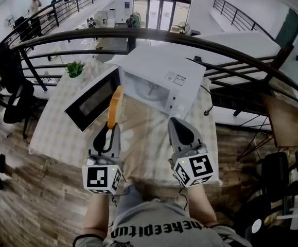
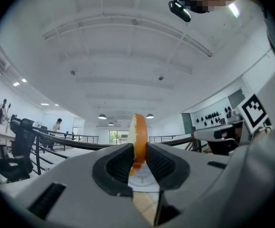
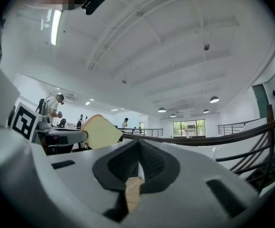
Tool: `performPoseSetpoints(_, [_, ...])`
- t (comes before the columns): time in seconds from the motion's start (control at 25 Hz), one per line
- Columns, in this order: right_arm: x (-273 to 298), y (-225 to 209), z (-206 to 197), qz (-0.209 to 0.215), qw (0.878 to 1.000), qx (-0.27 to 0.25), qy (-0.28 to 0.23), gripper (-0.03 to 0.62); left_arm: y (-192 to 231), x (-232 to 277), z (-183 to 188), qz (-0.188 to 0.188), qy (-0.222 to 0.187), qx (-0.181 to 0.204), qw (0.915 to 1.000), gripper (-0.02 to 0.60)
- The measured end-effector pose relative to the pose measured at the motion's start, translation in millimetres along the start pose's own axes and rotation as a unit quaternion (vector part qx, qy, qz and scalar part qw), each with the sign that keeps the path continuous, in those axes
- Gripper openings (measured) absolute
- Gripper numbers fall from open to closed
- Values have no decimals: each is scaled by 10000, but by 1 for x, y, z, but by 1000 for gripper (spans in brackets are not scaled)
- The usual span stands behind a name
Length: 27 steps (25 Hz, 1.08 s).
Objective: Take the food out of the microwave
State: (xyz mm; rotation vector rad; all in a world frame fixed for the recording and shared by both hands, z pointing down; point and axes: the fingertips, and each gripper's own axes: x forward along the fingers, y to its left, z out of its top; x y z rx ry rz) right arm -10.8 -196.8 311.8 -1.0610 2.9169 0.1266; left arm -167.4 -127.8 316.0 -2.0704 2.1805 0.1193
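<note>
The left hand-held gripper (image 1: 111,128) clamps the toast (image 1: 116,106), already outside the microwave (image 1: 161,78). The right hand-held gripper (image 1: 177,123) is closed and empty. Next, probably, the toast goes down on the counter (image 1: 149,143).

head view: high, steeply down over desk (image 1: 51,133); left claw (image 1: 110,131) and right claw (image 1: 175,121) lower centre. claw views: close behind own jaws, facing level outward. all three share bread slice (image 1: 116,107), railing (image 1: 190,45).

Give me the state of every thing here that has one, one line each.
microwave door: swung wide open.
microwave: cavity exposed, no food visible inside.
bread slice: outside the microwave, held on edge.
left gripper: shut on the bread slice.
right gripper: shut, nothing between the jaws.
</note>
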Motion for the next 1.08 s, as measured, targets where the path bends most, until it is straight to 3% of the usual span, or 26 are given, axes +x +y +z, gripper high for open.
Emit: performPoseSetpoints(1.08, [6, -9, -2, -3, 10000, 92, -3, 5, 3, 8, 6, 88, -39, -126, 9999, 78])
